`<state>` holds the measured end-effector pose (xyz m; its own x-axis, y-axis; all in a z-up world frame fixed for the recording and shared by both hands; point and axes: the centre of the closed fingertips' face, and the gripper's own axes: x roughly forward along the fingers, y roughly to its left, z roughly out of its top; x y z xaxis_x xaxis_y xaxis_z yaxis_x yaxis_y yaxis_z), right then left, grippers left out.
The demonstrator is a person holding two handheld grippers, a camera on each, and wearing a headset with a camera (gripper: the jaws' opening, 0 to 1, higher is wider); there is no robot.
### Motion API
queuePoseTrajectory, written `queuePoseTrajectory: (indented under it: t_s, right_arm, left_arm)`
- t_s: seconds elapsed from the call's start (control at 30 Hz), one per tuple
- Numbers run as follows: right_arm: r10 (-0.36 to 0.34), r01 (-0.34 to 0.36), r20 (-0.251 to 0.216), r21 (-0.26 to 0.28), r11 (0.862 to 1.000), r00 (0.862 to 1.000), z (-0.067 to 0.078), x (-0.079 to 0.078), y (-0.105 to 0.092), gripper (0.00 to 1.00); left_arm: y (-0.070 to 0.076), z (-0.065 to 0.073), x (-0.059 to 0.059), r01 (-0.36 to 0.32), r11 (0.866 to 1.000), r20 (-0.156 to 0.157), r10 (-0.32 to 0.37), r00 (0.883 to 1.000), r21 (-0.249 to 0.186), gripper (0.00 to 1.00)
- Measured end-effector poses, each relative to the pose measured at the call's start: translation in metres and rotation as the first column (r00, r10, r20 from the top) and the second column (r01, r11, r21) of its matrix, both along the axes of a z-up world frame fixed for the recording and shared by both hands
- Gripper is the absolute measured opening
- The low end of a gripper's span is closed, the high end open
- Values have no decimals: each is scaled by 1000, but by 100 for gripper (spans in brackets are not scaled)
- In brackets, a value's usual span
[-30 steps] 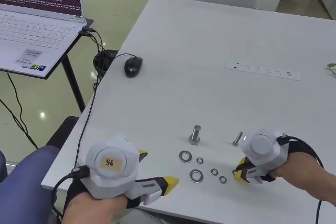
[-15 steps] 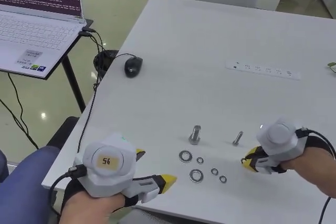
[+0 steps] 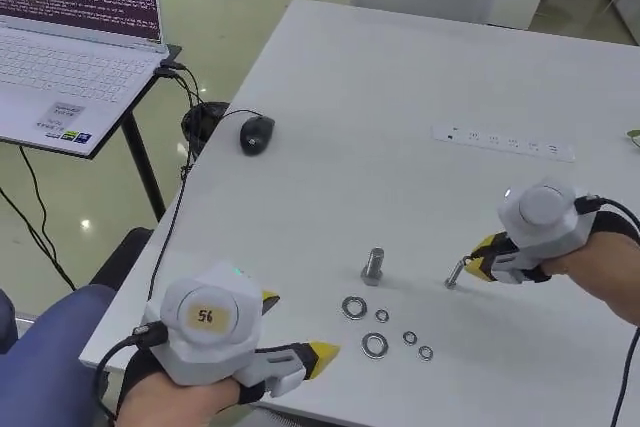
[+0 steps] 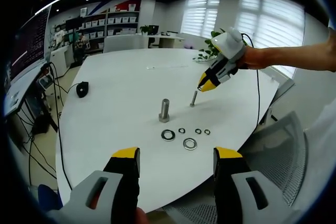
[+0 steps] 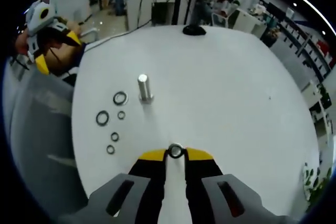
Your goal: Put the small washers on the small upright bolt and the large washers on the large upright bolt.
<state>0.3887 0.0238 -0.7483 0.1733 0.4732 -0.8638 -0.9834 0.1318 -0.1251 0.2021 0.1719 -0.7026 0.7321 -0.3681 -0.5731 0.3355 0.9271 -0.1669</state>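
Ahead of left gripper (image 3: pixel 298 325), jaws apart and empty: two large washers (image 3: pixel 354 307), three small washers (image 3: pixel 410 337), large bolt (image 3: pixel 373 265) beyond them. Right gripper (image 3: pixel 480 257) clamps a small washer (image 5: pixel 175 151), tips just beside small bolt (image 3: pixel 455 273).

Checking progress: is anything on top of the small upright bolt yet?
The small bolt has a bare top. The right gripper holds a small washer just beside it. In the right gripper view the fingers cover the bolt, so alignment cannot be judged.
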Motion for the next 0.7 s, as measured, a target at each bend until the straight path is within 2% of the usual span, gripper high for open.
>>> queuePoseTrajectory:
  t_s: [0.23, 0.7]
  right_arm:
    - [4, -3, 8, -22, 1000, 1000, -2, 0, 2, 14]
    - [6, -6, -8, -37, 999, 1000, -7, 3, 2, 14]
  left_arm:
    - [4, 0, -1, -9, 1000, -2, 9, 1000, 1, 56]
    - [3, -2, 0, -9, 1000, -8, 9, 1000, -3, 56]
